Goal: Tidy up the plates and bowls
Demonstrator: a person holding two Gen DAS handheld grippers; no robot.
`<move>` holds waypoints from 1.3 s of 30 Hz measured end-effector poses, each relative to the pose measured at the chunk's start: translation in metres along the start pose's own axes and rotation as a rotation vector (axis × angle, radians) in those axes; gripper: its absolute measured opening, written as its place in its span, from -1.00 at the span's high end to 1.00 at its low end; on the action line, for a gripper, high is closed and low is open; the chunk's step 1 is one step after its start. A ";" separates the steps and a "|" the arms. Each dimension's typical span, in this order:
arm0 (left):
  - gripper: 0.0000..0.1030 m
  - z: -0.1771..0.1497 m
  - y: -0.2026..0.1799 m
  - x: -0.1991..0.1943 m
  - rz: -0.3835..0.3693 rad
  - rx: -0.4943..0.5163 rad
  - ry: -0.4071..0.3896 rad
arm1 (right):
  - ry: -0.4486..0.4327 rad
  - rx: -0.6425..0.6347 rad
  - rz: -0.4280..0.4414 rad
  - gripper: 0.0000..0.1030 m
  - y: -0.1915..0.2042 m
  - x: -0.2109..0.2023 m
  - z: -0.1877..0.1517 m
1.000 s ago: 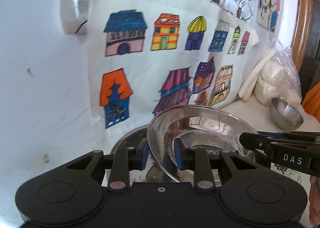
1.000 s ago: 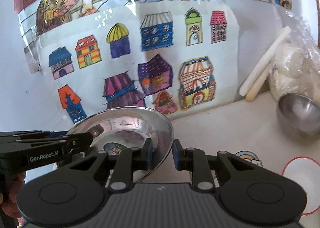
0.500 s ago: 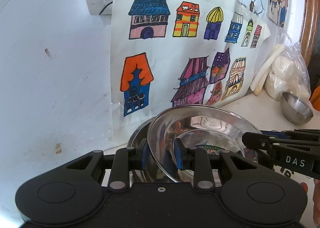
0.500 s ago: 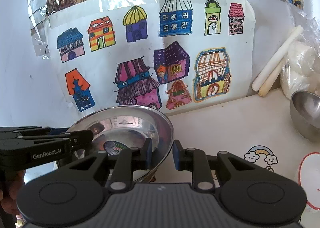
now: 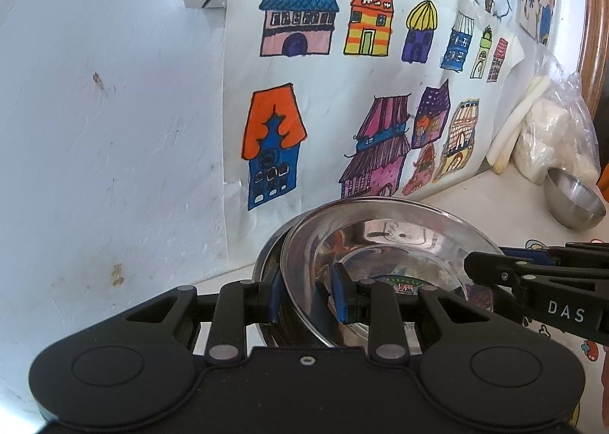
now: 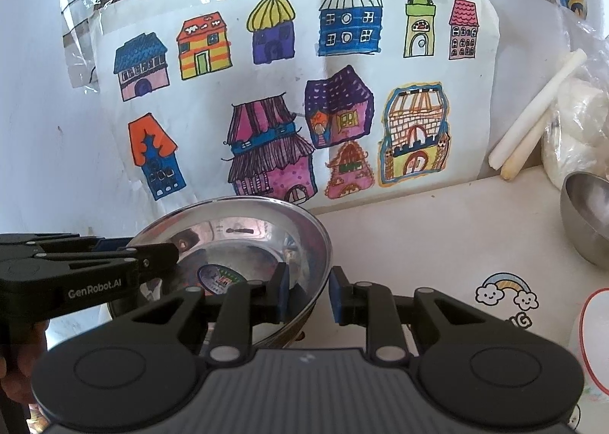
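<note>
I hold a wide, shallow, shiny steel plate [image 5: 384, 244] by its rim with both tools at once: my left gripper [image 5: 306, 291] has its jaws drawn narrow with the near-left rim running between the blue pads, and my right gripper [image 6: 307, 291] pinches the opposite rim in the same way, one pad inside the dish and one outside. Two grips on opposite edges make sense for so slippery a thing, since a single pinch would let it swing. The plate sits level, a round sticker showing at its bottom, and directly under it, in the left view, I see the dark rim of a second steel dish [image 5: 268, 259] resting on the cream table [image 6: 437, 228] close to the white wall and its taped paper sheet of coloured house drawings [image 6: 289, 91]. I judge that I am nesting the plate onto that lower dish to build one stack in the corner; whether the two already touch I cannot tell. Well off to the right a small steel bowl [image 6: 588, 217] lies tilted beside a clear plastic bag of white lumps [image 6: 574, 129] and two pale sticks [image 6: 533, 118] leaning on the wall, and a white plate with a red rim [image 6: 593, 335] shows at the right edge, both not yet gathered.
</note>
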State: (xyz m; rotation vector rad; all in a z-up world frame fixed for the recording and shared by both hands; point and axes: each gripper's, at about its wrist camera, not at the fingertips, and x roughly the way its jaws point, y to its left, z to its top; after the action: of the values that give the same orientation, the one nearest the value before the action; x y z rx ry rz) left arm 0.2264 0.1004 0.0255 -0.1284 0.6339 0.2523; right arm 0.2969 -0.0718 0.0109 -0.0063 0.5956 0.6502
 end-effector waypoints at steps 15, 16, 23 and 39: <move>0.44 0.001 -0.004 0.008 0.014 0.025 0.021 | 0.018 -0.010 -0.006 0.48 0.001 0.012 -0.008; 0.44 0.001 -0.004 0.009 0.014 0.028 0.021 | 0.019 -0.009 -0.007 0.48 0.001 0.013 -0.009; 0.33 0.001 -0.007 0.009 0.022 0.043 0.015 | 0.009 -0.040 -0.018 0.42 0.005 0.012 -0.009; -0.31 0.005 -0.011 -0.013 0.063 0.057 -0.045 | 0.002 -0.071 0.011 0.11 0.014 0.007 -0.014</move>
State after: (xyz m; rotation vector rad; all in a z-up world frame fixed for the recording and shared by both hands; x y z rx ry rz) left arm 0.2224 0.0881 0.0380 -0.0476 0.6001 0.2970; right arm 0.2858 -0.0590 -0.0019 -0.0698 0.5744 0.6813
